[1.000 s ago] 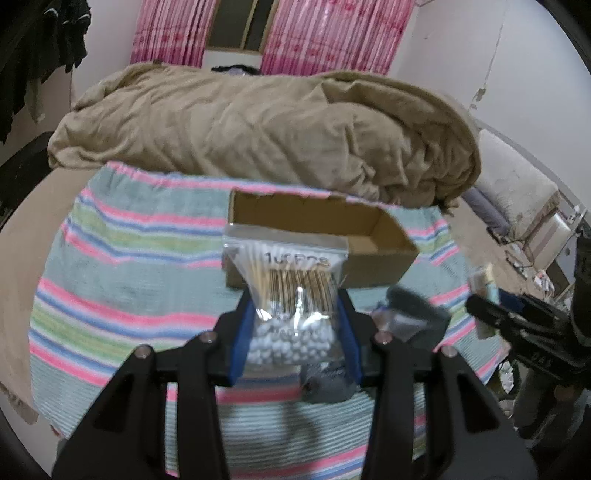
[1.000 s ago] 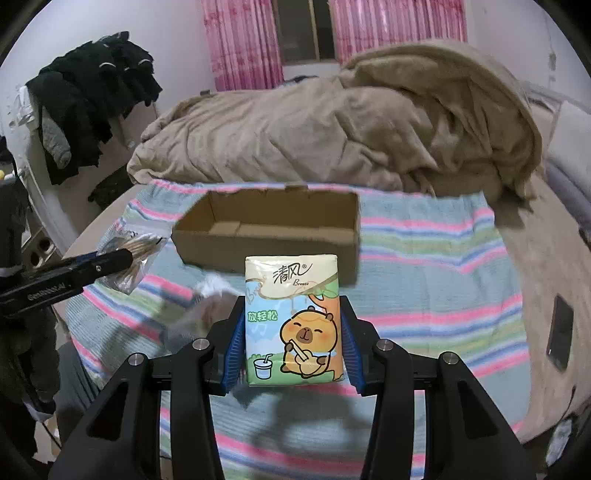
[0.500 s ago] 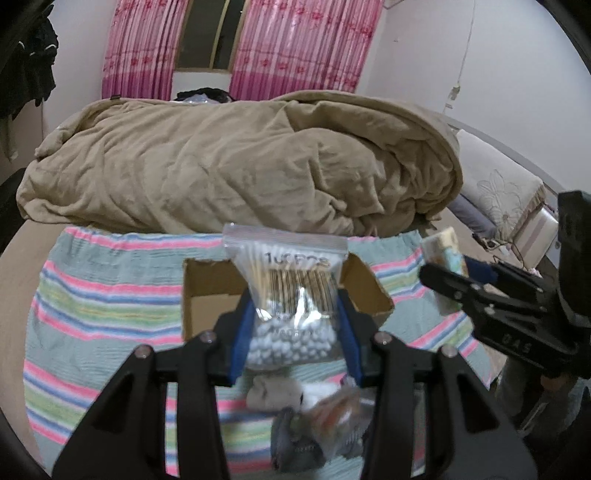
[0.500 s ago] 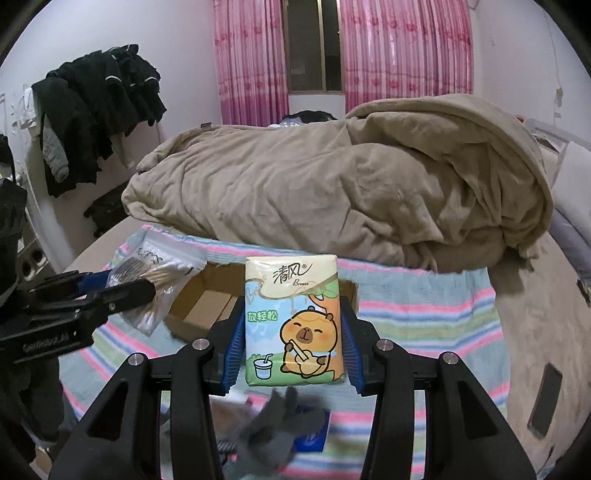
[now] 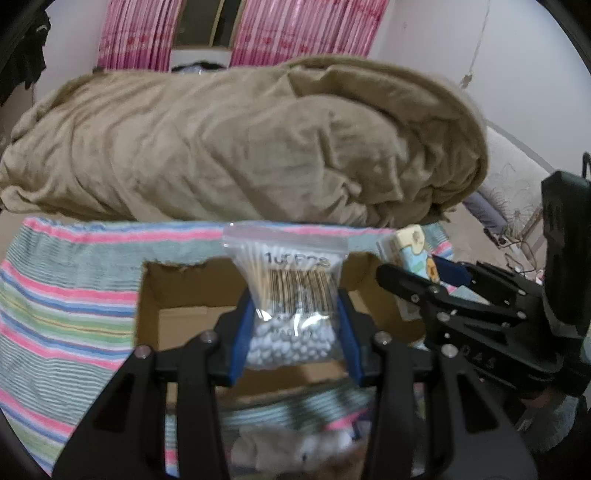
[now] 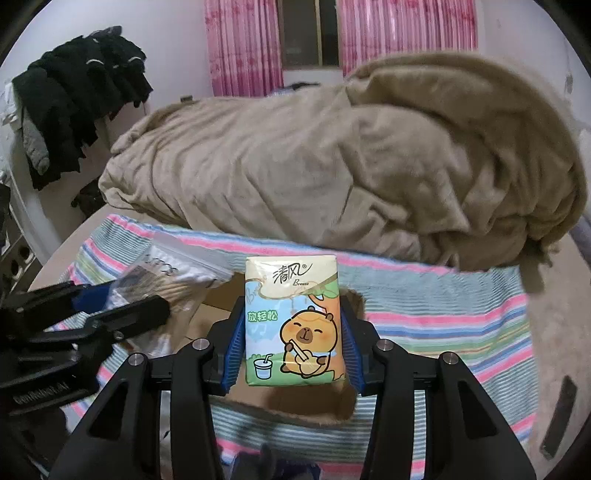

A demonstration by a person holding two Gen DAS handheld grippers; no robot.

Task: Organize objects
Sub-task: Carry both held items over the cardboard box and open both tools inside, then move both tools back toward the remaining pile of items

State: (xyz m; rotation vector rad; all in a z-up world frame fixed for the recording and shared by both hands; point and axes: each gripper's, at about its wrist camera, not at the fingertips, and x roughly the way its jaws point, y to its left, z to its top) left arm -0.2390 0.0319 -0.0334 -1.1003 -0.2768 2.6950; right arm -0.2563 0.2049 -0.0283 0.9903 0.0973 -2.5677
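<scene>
Item: clear zip bag of cotton swabs, light, crinkly, slippery; left tool pinches its lower half. Right tool at 3 o'clock pinches soft cartoon-printed tissue pack by its sides, above open brown cardboard box.

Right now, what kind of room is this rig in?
Most likely a bedroom in a home. A rumpled tan blanket lies heaped on a bed, pink curtains frame a window, and dark clothes hang by the wall. The work goes on over a striped cloth spread on the bed.

Cardboard box on striped towel, heaped blanket behind, curtains beyond.
</scene>
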